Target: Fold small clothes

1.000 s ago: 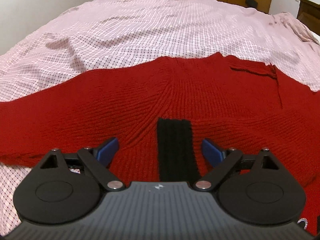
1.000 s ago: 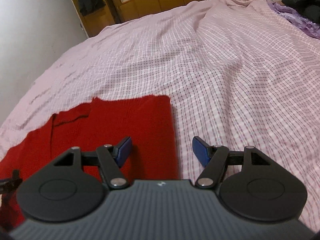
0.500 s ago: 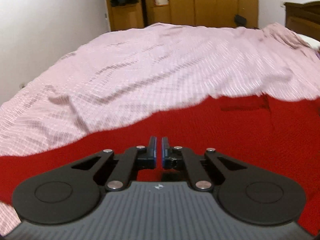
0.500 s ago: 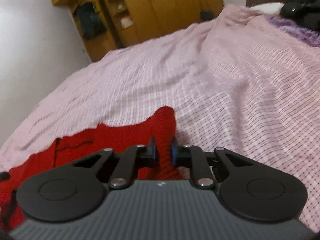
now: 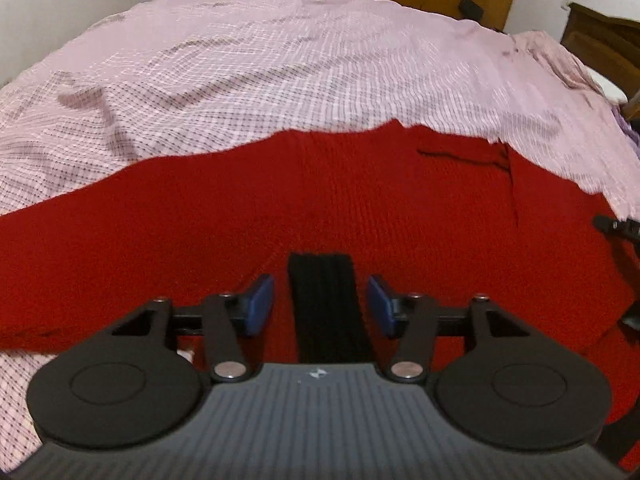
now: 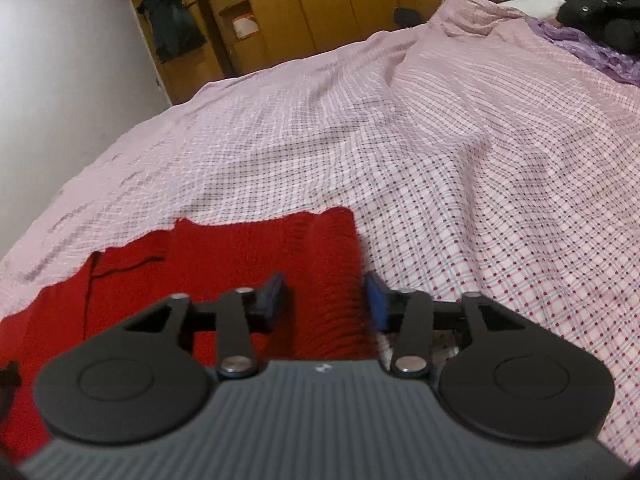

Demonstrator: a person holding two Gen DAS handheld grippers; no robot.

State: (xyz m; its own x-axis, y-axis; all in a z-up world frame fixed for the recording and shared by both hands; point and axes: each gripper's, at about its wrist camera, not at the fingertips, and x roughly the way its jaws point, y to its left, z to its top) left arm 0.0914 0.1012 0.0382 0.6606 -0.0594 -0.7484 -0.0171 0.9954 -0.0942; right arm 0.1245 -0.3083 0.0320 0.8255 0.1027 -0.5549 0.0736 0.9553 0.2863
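Pink checked cotton covers the wide bed [image 5: 280,80], and on its near part lies the red knitted sweater [image 5: 280,208], spread flat with one sleeve folded across its body. A black ribbed band [image 5: 326,308] on the sweater's near edge sits between the fingers of the left gripper [image 5: 321,305]; those fingers have just been opening and stand apart, clear of the band on both sides. The right gripper [image 6: 326,300] straddles the sweater's ribbed red cuff [image 6: 334,280] at its outer corner, fingers likewise just opened; its right pad seems close to the cuff's edge, but no pinch shows.

The likely trouble is a thick knit slumping or springing back once let go, so the fold loosens. A closing pinch could also gather the bed cover with the cuff.

The sweater's near hem is hidden behind both gripper bodies, and motion blur softens the right wrist view.
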